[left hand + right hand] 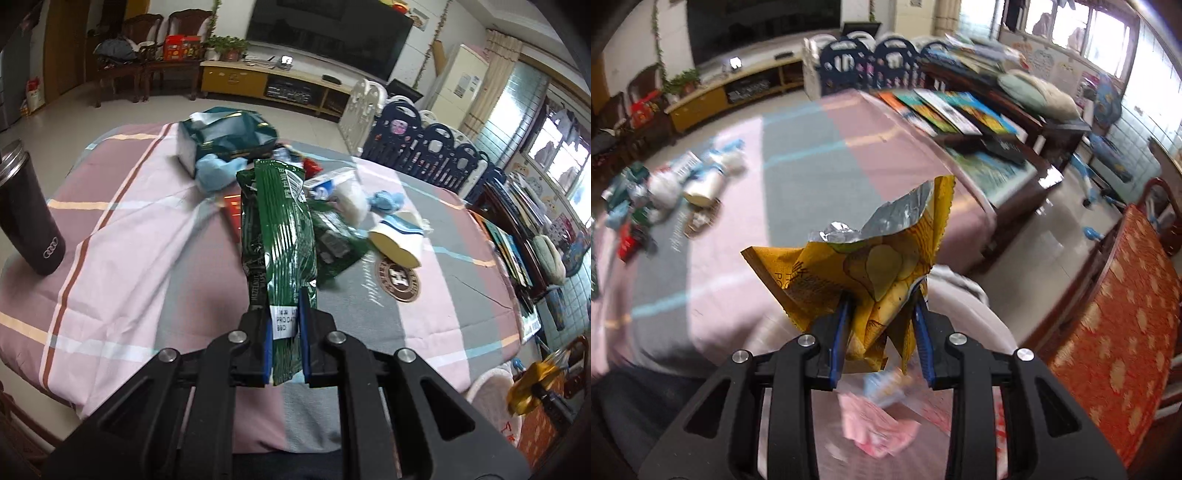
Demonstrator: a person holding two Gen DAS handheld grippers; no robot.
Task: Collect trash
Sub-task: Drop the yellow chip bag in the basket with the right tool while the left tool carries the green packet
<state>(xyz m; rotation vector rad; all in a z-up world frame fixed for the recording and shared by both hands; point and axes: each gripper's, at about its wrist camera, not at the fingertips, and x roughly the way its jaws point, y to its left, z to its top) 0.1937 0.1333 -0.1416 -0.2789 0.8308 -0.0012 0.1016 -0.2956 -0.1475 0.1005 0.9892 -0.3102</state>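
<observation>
Both tongs carry wrappers off the desk; dropping them in the bin comes next.

The desk (pixel 110 229) under its striped cloth holds the remaining litter heap (pixel 332 206) toward its far edge. The left tongs (pixel 284 325) are pinched fully closed on a long green wrapper (pixel 280 229) lifted above the desk's near half; the right tongs (pixel 881 321), part-closed, clamp a crumpled yellow chip bag (pixel 871 266) beyond the desk's right edge. What looks like a bin (pixel 979 325) shows blurred below, so I judge release over it is next.
</observation>
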